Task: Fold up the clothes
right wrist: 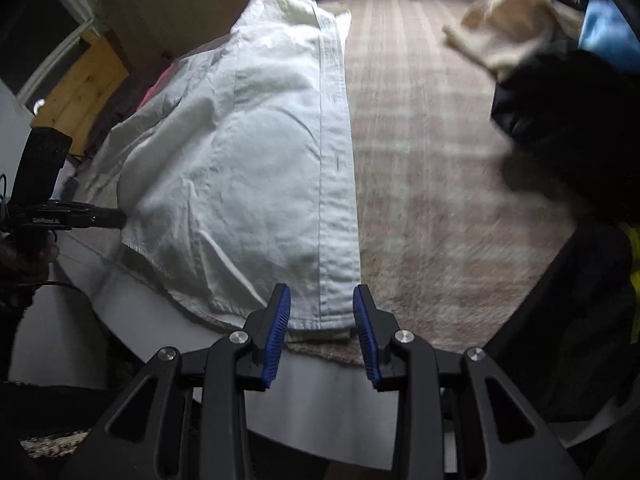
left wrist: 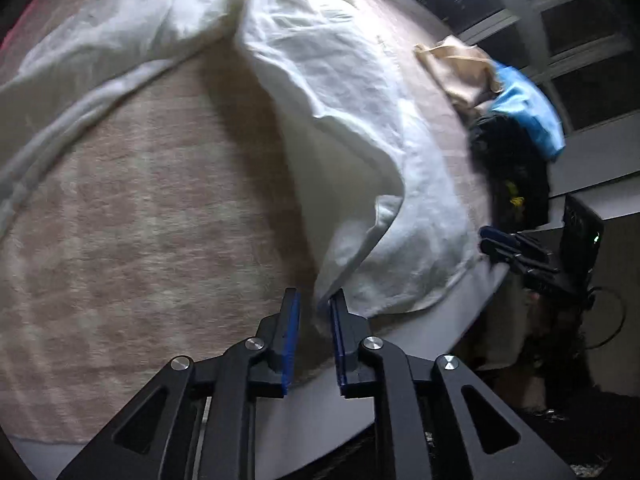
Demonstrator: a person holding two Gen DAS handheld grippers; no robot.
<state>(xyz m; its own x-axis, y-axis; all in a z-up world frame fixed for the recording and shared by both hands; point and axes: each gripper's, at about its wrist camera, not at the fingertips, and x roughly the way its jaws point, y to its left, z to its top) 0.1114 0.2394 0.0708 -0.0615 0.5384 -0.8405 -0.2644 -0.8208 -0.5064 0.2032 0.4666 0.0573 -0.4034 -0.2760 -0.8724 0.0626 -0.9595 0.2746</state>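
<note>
White shirt (right wrist: 256, 168) spread on pinkish blanket (right wrist: 432, 200), right gripper (right wrist: 322, 310) jaws apart astride its hem, dark garment (right wrist: 560, 120), cream cloth (right wrist: 508, 24), left gripper (right wrist: 68, 216) at shirt's left edge.

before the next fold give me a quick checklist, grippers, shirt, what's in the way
1. Left gripper has cloth: not ok. Jaws apart, the white shirt corner lies by the right pad, unpinched.
2. Right gripper has cloth: not ok. Jaws open, straddling the shirt's hem band, pads not pressing.
3. Shirt flat: not ok. In the left wrist view its near part is lifted and rumpled.
4. Landing space free: ok. Bare pink blanket beside the shirt.
5. Other clothes clear: ok. The beige cloth, blue cloth and dark garment lie apart from the shirt.
6. Sleeves tucked: cannot tell.
</note>
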